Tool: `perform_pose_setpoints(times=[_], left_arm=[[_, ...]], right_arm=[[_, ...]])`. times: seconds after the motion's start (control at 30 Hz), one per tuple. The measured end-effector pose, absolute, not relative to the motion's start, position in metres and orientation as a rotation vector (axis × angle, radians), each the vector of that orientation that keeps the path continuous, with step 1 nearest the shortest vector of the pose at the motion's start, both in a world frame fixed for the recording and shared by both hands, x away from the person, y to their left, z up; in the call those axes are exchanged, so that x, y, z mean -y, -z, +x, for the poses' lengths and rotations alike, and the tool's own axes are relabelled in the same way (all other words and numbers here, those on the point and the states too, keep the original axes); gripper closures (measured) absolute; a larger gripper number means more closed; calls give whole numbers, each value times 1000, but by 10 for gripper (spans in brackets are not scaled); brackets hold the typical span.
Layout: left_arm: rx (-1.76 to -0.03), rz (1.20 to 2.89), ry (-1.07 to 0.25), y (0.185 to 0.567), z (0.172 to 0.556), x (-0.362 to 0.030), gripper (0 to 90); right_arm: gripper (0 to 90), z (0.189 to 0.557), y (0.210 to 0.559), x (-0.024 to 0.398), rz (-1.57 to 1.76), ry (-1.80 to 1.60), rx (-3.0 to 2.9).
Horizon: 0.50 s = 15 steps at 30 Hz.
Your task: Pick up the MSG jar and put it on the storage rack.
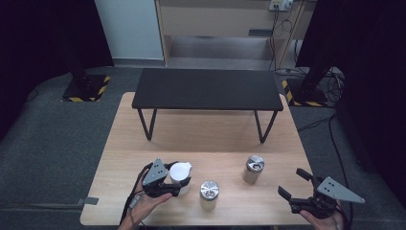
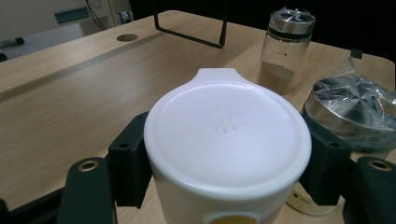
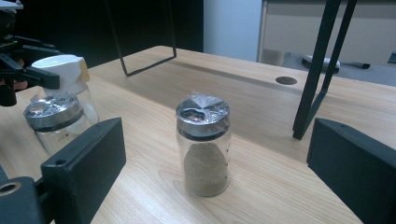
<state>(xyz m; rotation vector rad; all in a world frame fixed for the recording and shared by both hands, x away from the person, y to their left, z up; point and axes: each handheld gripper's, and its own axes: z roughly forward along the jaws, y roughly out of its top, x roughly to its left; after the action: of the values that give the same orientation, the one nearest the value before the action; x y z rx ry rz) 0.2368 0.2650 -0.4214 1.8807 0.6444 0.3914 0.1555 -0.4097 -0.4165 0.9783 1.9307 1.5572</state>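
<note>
Overhead, a pale wood-grain table (image 1: pixel 201 139) stands on grey carpet, with a low black shelf (image 1: pixel 207 89) on thin metal legs set across its far half; beyond it a wooden cabinet and cables line the wall, and dark curtains close both sides. Near the front edge, the left gripper (image 1: pixel 178 184) is clenched on a white-lidded container (image 1: pixel 180 173): in the left gripper view its two black jaws press against opposite sides of the container's body just under the lid, so the container (image 2: pixel 227 135) sits squarely between them, upright and filling the gap. Its lid is smooth, matte white plastic, round with a small tab on the far rim and a few tiny raised marks at the centre. Just beyond the left gripper's right jaw stands a near jar (image 2: pixel 355 112) whose metal cap is covered with crinkled clear film; farther off is a far jar (image 2: pixel 285 49) of clear glass, cylindrical, part-filled with tan powder under a steel shaker cap. The right gripper (image 1: pixel 293 184) is released, its jaws spread wide and holding nothing; in the right gripper view the far jar (image 3: pixel 203 144) stands ahead of the gap between them, apart from both jaws, and the near jar (image 3: pixel 56 123) lies off past the left jaw.
</note>
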Motion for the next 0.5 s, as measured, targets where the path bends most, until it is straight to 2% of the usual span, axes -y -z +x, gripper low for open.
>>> perform_pose_setpoints(times=[0.5], left_arm=[[-617,1898,-379,405,238,-270,295]], right_arm=[[51,155,416,410,973,-1558,-1930]])
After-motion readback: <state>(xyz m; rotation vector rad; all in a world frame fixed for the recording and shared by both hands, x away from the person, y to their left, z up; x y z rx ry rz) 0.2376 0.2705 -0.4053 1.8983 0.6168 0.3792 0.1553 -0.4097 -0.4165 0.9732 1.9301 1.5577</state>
